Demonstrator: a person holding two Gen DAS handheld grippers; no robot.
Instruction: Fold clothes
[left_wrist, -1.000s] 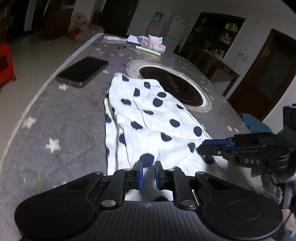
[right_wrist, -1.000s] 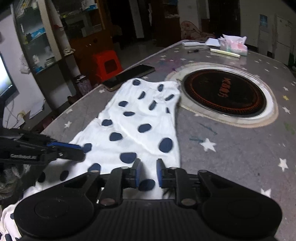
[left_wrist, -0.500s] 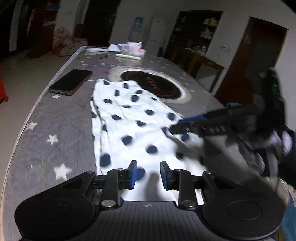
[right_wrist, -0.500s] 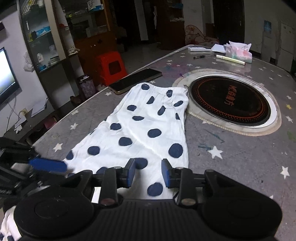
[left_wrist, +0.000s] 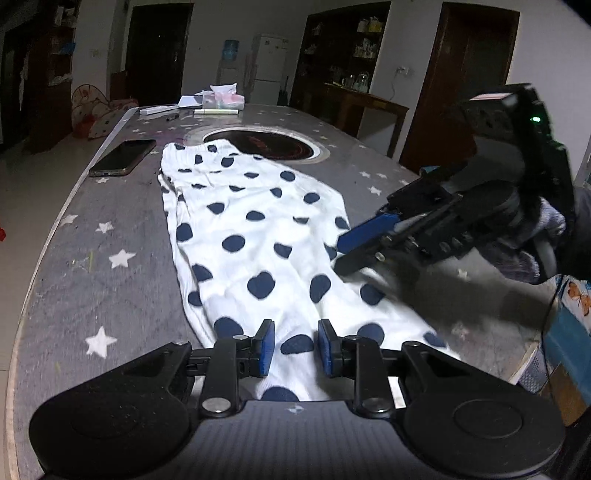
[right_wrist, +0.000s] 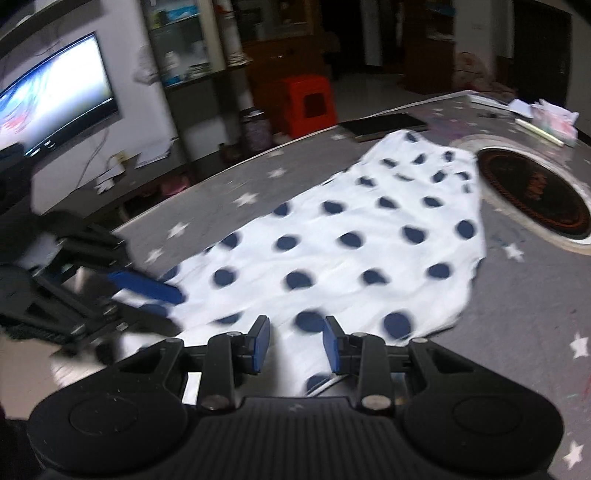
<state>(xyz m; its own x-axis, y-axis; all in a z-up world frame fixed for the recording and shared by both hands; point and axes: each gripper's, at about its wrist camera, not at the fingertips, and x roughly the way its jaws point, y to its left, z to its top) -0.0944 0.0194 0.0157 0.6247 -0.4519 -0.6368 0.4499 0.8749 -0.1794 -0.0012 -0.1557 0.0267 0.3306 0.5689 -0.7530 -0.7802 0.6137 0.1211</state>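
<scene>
A white garment with dark blue dots (left_wrist: 258, 229) lies spread flat along the grey star-patterned table (left_wrist: 92, 266); it also shows in the right wrist view (right_wrist: 351, 236). My left gripper (left_wrist: 293, 349) is open and empty above the garment's near end. My right gripper (right_wrist: 295, 343) is open and empty above the same end. The right gripper also appears in the left wrist view (left_wrist: 354, 247), over the garment's right edge. The left gripper appears blurred in the right wrist view (right_wrist: 147, 295), at the garment's left edge.
A phone (left_wrist: 123, 157) lies left of the garment's far end. A round black cooktop (left_wrist: 264, 144) is set into the table beyond it. Tissues and pens (left_wrist: 221, 101) lie at the far end. The table edge runs close on the left.
Both grippers opened wider and pulled back and up from the garment. The garment now lies spread longer and flatter. The right wrist view has swung left and is blurred.
</scene>
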